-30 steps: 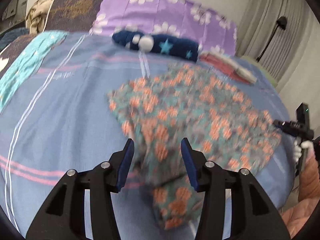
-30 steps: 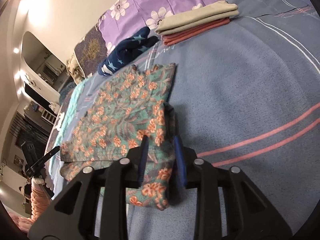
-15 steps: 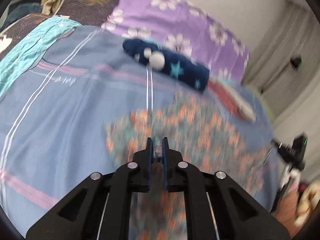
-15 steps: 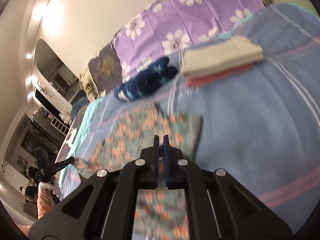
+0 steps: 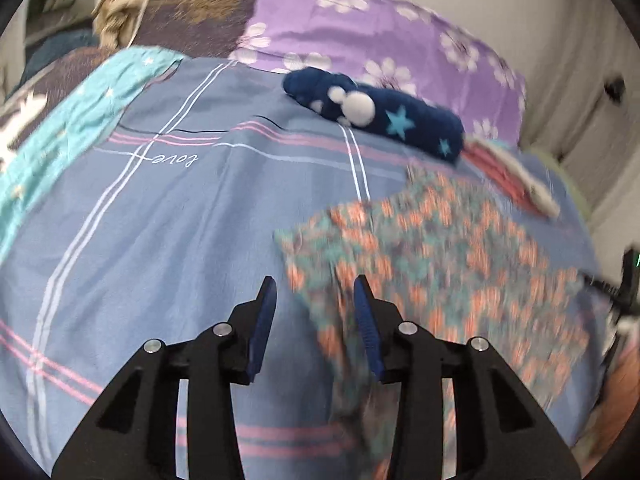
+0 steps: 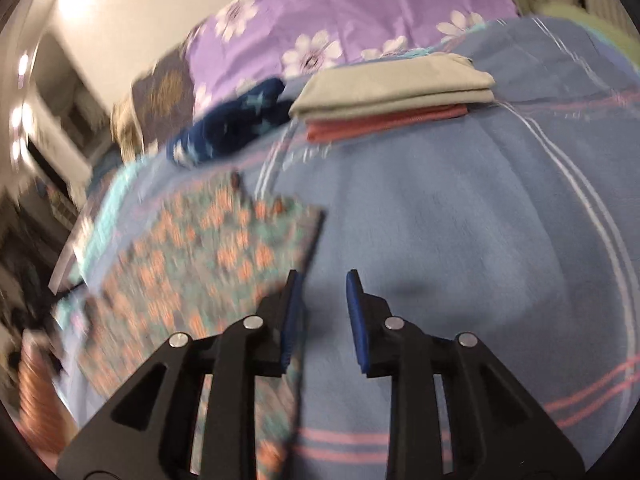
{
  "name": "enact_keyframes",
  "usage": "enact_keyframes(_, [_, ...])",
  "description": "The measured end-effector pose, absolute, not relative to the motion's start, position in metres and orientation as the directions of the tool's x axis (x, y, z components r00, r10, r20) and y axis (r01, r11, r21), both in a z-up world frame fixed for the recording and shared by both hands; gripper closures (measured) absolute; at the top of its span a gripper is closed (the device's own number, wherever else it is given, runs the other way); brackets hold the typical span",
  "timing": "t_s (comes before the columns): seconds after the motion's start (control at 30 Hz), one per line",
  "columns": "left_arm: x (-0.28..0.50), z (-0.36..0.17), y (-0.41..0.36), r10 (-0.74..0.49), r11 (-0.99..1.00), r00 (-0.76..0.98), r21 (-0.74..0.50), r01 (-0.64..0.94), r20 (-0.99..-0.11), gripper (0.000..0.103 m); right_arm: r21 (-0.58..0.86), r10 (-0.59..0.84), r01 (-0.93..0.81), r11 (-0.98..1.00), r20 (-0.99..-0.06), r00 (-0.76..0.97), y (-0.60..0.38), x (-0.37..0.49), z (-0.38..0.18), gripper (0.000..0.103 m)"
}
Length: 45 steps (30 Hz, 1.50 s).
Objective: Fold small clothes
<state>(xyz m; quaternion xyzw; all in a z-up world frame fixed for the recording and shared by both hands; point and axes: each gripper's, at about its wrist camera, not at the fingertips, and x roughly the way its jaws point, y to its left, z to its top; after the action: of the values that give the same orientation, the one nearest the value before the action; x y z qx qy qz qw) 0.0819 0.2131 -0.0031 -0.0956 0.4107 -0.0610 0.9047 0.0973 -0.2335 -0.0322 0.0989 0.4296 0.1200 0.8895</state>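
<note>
While the right wrist view alone showed the folded beige and red cloths (image 6: 394,98) stacked near the bed's far edge, both views caught the blurred teal garment with orange flowers (image 5: 432,264), lying flat on the blue striped bedspread (image 5: 168,240). Left gripper (image 5: 314,300) and right gripper (image 6: 320,298) were opening, holding nothing.

Right gripper (image 6: 320,280) over the blue bedsheet (image 6: 460,220), jaws opening, nothing between them. Floral garment (image 6: 208,256) lies left, seemingly flat, though it's blurred. Folded stack (image 6: 392,96) sits beyond.
</note>
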Motion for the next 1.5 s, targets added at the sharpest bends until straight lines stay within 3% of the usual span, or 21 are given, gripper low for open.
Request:
enact_keyframes(0.07, [0.064,-0.004,0.202,-0.185,0.983,0.649,-0.156,0.102,-0.738,0.059,0.183,0.270,-0.205,0.961,-0.768,0.581,-0.223,0.081,-0.034,0.068])
enact_keyframes(0.13, [0.051,-0.009,0.186,-0.179,0.979,0.633,-0.070,0.193,-0.753,0.043,0.102,0.236,-0.260,0.960,-0.791,0.565,-0.211,0.074,-0.038,0.053])
enact_keyframes(0.3, [0.062,-0.038,0.152,-0.091,0.952,0.580,0.100,0.289,-0.809,0.040,0.007,0.210,-0.357,0.934,-0.821,0.532,-0.173,0.081,-0.055,0.051])
enact_keyframes(0.43, [0.101,-0.027,0.146,-0.028,0.958,0.660,0.169,0.233,-0.751,0.038,0.036,0.210,-0.282,0.959,-0.757,0.618,-0.169,0.117,-0.042,0.051])
enact_keyframes(0.57, [0.137,-0.009,0.176,-0.032,0.994,0.701,0.049,0.095,-0.712,0.038,0.218,0.270,-0.161,0.963,-0.714,0.646,-0.196,0.153,-0.031,0.051])
enact_keyframes(0.7, [0.143,-0.010,0.197,-0.143,0.990,0.683,-0.099,0.103,-0.716,0.038,0.308,0.329,-0.145,0.940,-0.716,0.616,-0.216,0.156,-0.038,0.051])
enact_keyframes(0.87, [0.142,-0.024,0.184,-0.223,0.975,0.648,-0.159,0.156,-0.728,0.038,0.390,0.405,-0.166,0.906,-0.682,0.608,-0.230,0.147,-0.043,0.056])
enact_keyframes(1.03, [0.153,-0.036,0.176,-0.240,0.971,0.610,-0.182,0.157,-0.755,0.040,0.379,0.428,-0.213,0.901,-0.690,0.584,-0.217,0.147,-0.042,0.056])
enact_keyframes(1.07, [0.154,-0.037,0.177,-0.243,0.970,0.606,-0.188,0.154,-0.757,0.041,0.373,0.428,-0.219,0.902,-0.697,0.575,-0.214,0.149,-0.044,0.056])
enact_keyframes(1.13, [0.156,-0.041,0.178,-0.264,0.964,0.593,-0.217,0.152,-0.760,0.058,0.369,0.430,-0.226,0.901,-0.706,0.563,-0.209,0.154,-0.047,0.056])
enact_keyframes(1.3, [0.160,-0.046,0.181,-0.263,0.964,0.585,-0.229,0.134,-0.767,0.063,0.382,0.434,-0.214,0.899,-0.710,0.555,-0.201,0.167,-0.058,0.056])
enact_keyframes(1.37, [0.160,-0.044,0.180,-0.257,0.966,0.592,-0.222,0.133,-0.764,0.063,0.368,0.425,-0.220,0.903,-0.705,0.567,-0.197,0.166,-0.057,0.060])
enact_keyframes(1.47, [0.158,-0.040,0.180,-0.233,0.972,0.609,-0.194,0.130,-0.758,0.066,0.333,0.407,-0.235,0.913,-0.705,0.581,-0.194,0.164,-0.053,0.093])
enact_keyframes(1.5, [0.157,-0.038,0.180,-0.231,0.973,0.617,-0.191,0.131,-0.753,0.074,0.331,0.408,-0.240,0.913,-0.700,0.586,-0.195,0.162,-0.051,0.097])
